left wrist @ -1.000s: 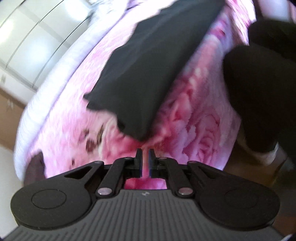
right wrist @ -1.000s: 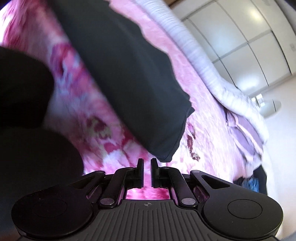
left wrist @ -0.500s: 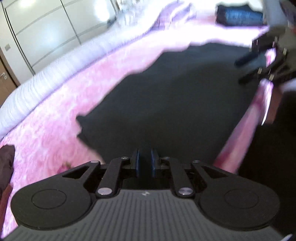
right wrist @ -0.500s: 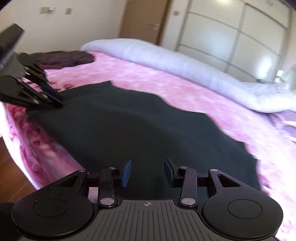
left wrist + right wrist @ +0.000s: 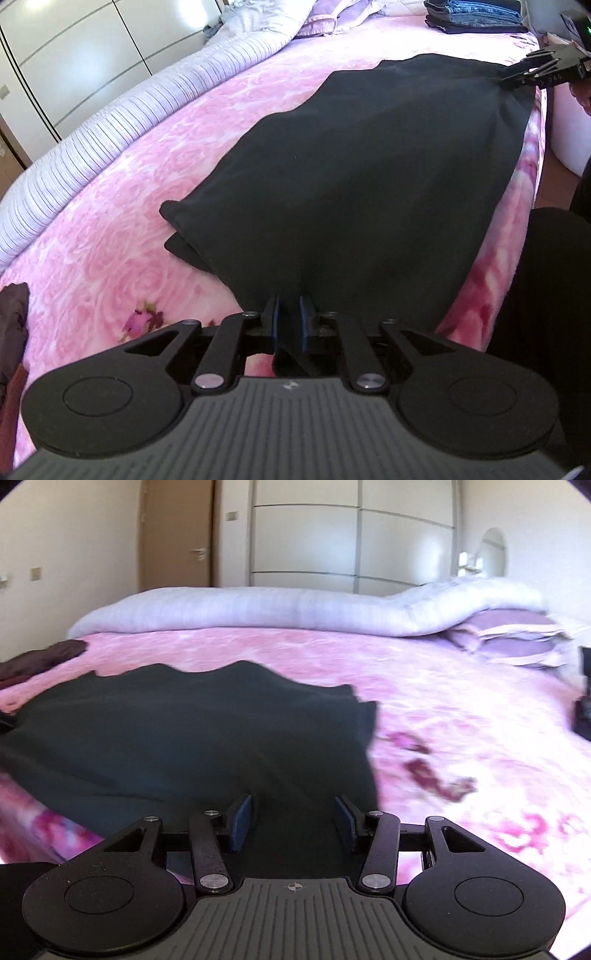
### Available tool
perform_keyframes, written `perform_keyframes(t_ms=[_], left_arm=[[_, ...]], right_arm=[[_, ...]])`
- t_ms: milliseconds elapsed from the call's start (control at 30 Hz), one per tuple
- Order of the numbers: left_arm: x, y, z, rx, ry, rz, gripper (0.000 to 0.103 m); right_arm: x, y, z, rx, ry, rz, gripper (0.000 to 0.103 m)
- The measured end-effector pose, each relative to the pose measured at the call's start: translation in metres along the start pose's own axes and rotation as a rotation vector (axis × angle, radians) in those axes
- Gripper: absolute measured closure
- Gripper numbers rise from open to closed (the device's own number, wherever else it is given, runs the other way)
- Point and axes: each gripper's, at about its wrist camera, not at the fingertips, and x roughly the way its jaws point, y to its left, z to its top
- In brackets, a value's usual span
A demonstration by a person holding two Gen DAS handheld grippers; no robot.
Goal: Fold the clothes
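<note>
A black garment (image 5: 369, 166) lies spread flat on the pink floral bedspread (image 5: 110, 258), along the bed's near edge. My left gripper (image 5: 289, 318) is shut on the garment's near hem, and dark cloth shows between its blue pads. The right gripper (image 5: 293, 819) hovers over the garment's other end (image 5: 184, 738). Its jaws are opening: the cloth lies under and between them, and the pads (image 5: 242, 818) stand clear of it. In the left wrist view the right gripper's fingers (image 5: 532, 70) show at the garment's far corner.
A rolled striped duvet (image 5: 129, 110) and purple pillows (image 5: 517, 638) line the bed's far side. Folded jeans (image 5: 472, 14) are stacked at one end, and dark maroon clothing (image 5: 44, 657) lies at the other. A person's dark-clad leg (image 5: 546, 295) stands by the bed edge.
Both views rolled from tilted to level, and the garment came down spread flat on the bed. The right gripper's jaws went from shut to wide apart. The left stays closed.
</note>
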Motion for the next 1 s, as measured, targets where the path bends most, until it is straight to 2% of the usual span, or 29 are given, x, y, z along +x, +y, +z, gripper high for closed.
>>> perform_keyframes(t_ms=[67,100,167,233,300,400,500,567,633,700,733,767,867,933,1000], left_arm=[[0.000,-0.001,0.000,0.004,0.004,0.001,0.094],[0.001,-0.002,-0.001,0.003,0.003,0.006,0.094],[0.000,-0.004,-0.002,0.004,-0.005,0.017,0.095],[-0.003,-0.006,-0.004,-0.006,-0.015,0.029,0.095],[-0.008,-0.006,-0.005,-0.027,-0.024,0.042,0.095],[-0.024,-0.009,-0.002,-0.095,-0.057,0.055,0.092],[-0.043,-0.014,0.001,-0.177,-0.102,0.047,0.091],[-0.037,-0.021,-0.004,-0.168,-0.072,0.027,0.088],[-0.032,-0.029,-0.008,-0.159,-0.042,0.007,0.087],[-0.027,-0.036,-0.014,-0.148,-0.019,-0.012,0.087],[-0.030,-0.035,-0.018,-0.136,-0.036,-0.014,0.087],[-0.033,-0.033,-0.019,-0.137,-0.029,-0.014,0.087],[-0.043,-0.023,-0.025,-0.142,-0.010,-0.008,0.087],[-0.051,-0.014,-0.033,-0.156,-0.017,0.009,0.086],[-0.062,-0.003,-0.042,-0.178,-0.028,0.040,0.080]], right_arm=[[-0.003,-0.003,0.001,0.006,0.008,-0.082,0.056],[-0.005,-0.006,-0.001,0.035,0.001,-0.091,0.055],[-0.012,-0.017,-0.003,0.119,0.037,-0.181,0.055],[-0.022,-0.016,0.000,0.153,0.030,-0.219,0.055],[-0.037,0.001,0.006,0.117,-0.004,-0.231,0.055],[-0.054,0.033,0.017,0.091,-0.051,-0.142,0.055],[-0.045,0.071,0.028,0.031,-0.050,0.013,0.055],[-0.031,0.093,0.032,-0.025,-0.035,0.098,0.055],[-0.011,0.105,0.031,-0.025,0.027,0.140,0.055],[0.006,0.099,0.024,0.022,0.108,0.142,0.055],[0.014,0.096,0.021,0.046,0.147,0.143,0.055],[0.010,0.094,0.018,0.068,0.133,0.135,0.055],[-0.006,0.093,0.014,0.107,0.167,0.027,0.055],[-0.015,0.107,0.019,0.099,0.157,-0.011,0.055],[-0.024,0.121,0.024,0.089,0.145,-0.048,0.055]])
